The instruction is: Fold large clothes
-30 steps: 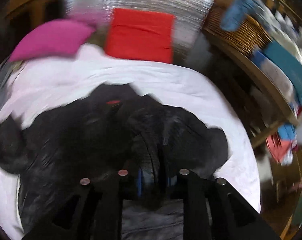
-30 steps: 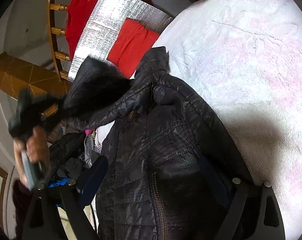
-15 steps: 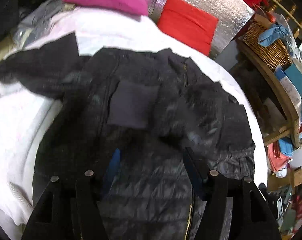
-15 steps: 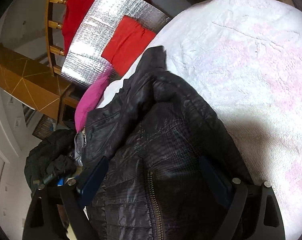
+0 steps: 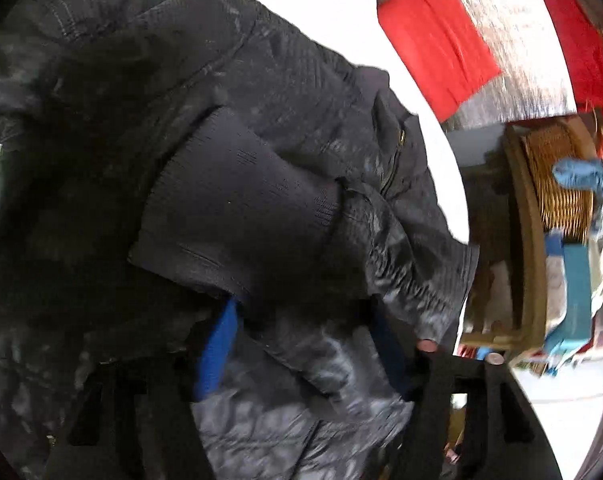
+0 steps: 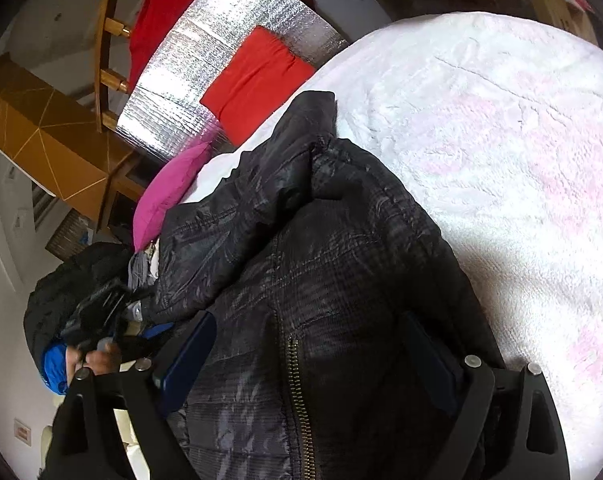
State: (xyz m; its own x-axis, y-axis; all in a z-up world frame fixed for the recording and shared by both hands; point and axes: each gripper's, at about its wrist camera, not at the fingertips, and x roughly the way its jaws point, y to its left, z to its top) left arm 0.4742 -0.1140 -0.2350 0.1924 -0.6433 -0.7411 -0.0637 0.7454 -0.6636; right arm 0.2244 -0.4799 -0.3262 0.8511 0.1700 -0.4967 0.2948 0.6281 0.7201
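Since the jacket is mostly spread out already, here's how I read it, biggest thing first:

Bed: white fluffy blanket (image 6: 501, 152) carries everything; its right half is bare, so there's room to fold toward.

Jacket: black quilted puffer jacket (image 6: 321, 280) lying along the blanket's left side, collar end toward the far edge near the red cloth (image 6: 257, 80) and pink pillow (image 6: 169, 188). Shiny, slippery-looking shell, brass zipper (image 6: 297, 392) running down the front.

Sleeve: in the left view a sleeve lies folded across the chest, its ribbed knit cuff (image 5: 241, 208) resting on the body panel.

Right gripper: my right gripper (image 6: 313, 356) hangs spread wide over the hem end, one finger either side of the zipper, nothing pinched.

Left gripper: my left gripper (image 5: 301, 344) is also spread apart, low over the fabric near the cuff, holding nothing as far as I can tell.

Step tip: I reckon the next bit is pinching the hem and bringing it up to the collar. Grab both layers near the zipper, not just the outer shell, and keep the two grippers level so the puffy filling doesn't slide and the sleeve stays tucked.
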